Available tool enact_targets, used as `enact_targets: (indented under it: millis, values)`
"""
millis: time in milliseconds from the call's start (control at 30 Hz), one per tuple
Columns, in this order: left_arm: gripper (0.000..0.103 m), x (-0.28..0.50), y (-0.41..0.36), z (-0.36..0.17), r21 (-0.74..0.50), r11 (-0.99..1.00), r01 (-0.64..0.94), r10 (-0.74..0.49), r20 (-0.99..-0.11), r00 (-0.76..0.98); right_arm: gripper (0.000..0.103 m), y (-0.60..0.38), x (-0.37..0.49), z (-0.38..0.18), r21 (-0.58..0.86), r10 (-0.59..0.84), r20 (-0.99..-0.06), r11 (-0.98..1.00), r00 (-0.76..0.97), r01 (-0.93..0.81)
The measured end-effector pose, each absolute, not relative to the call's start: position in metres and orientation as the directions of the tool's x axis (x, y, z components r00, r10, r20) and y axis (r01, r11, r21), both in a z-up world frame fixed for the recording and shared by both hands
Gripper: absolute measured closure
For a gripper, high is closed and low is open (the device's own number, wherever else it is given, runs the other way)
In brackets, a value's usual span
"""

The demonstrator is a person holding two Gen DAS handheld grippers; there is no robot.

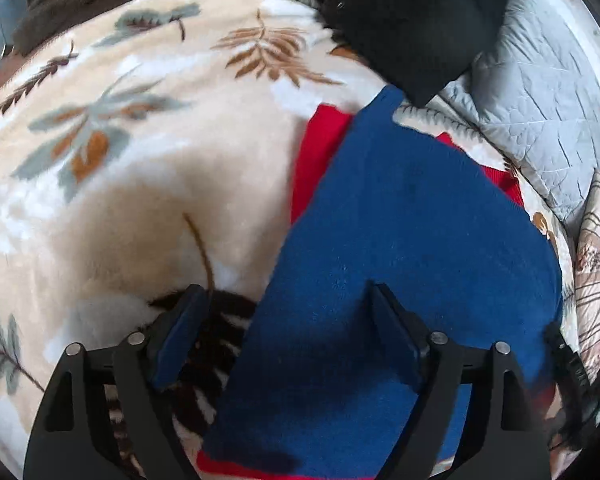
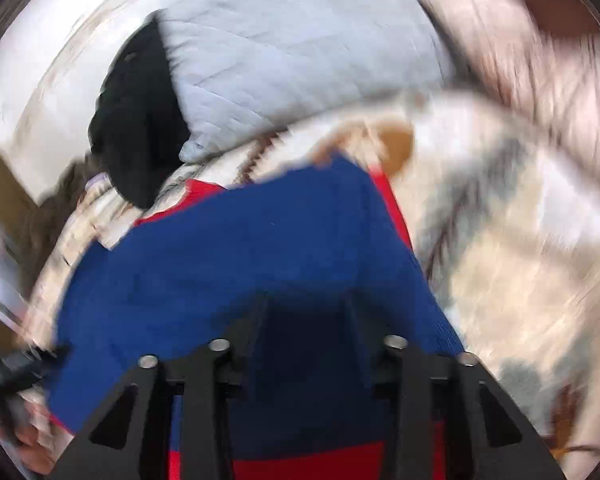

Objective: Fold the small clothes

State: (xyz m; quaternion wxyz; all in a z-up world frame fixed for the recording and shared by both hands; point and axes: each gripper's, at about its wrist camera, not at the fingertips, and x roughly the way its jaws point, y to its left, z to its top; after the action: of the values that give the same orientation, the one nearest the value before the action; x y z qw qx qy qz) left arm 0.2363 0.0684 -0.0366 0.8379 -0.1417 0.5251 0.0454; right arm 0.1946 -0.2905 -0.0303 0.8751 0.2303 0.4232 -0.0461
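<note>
My right-wrist view is smeared with motion blur, so edges there are soft and the far bedding runs into streaks. My right gripper (image 2: 306,312) has its fingers spread apart, with nothing pinched between them that I can see; the fingertips (image 2: 256,312) sit dark against the cloth and I cannot tell whether they touch it. My left gripper (image 1: 286,304) is spread wide too, gripping nothing, its blue pads (image 1: 180,332) clearly apart.

The blue knitted garment with red trim (image 1: 400,240) lies flat directly ahead of and beneath both grippers, running under the lower frame edge in both views, so its near end is cut off. In the left view my right-hand finger rests over the blue cloth while the other finger hangs past its edge, above the fluffy cream blanket with a leaf print (image 1: 140,160). Red bands show along the garment's far side and at its near hem; the blue face looks smooth and unwrinkled.

Beyond the garment, a crumpled black cloth (image 1: 412,20) sits against a pale grey quilted pillow (image 1: 548,92); its shape is hard to make out.
</note>
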Motion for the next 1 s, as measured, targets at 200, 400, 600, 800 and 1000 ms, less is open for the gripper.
enact_targets:
  millis: [200, 400, 600, 800, 1000]
  values:
    - [0.019, 0.231, 0.068, -0.023, -0.249, 0.946, -0.207, -0.119, -0.861, 0.494, 0.067, -0.309, 0.180, -0.010, 0.427, 0.087, -0.698, 0.848, 0.710, 0.316]
    - [0.019, 0.236, 0.064, -0.033, -0.204, 0.958, -0.203, -0.092, -0.886, 0.455, 0.067, -0.296, 0.186, -0.018, 0.301, 0.023, -0.756, 0.900, 0.654, 0.316]
    - [0.019, 0.236, 0.068, -0.037, -0.230, 0.950, -0.209, -0.117, -0.888, 0.445, 0.058, -0.282, 0.178, -0.010, 0.334, 0.057, -0.722, 0.901, 0.689, 0.275]
    - [0.018, 0.239, 0.068, -0.038, -0.229, 0.952, -0.203, -0.120, -0.889, 0.442, 0.057, -0.270, 0.179, -0.017, 0.243, 0.005, -0.757, 0.930, 0.654, 0.275]
    - [0.019, 0.239, 0.071, -0.036, -0.252, 0.945, -0.210, -0.140, -0.889, 0.436, 0.055, -0.246, 0.165, 0.000, 0.197, -0.008, -0.743, 0.953, 0.669, 0.229]
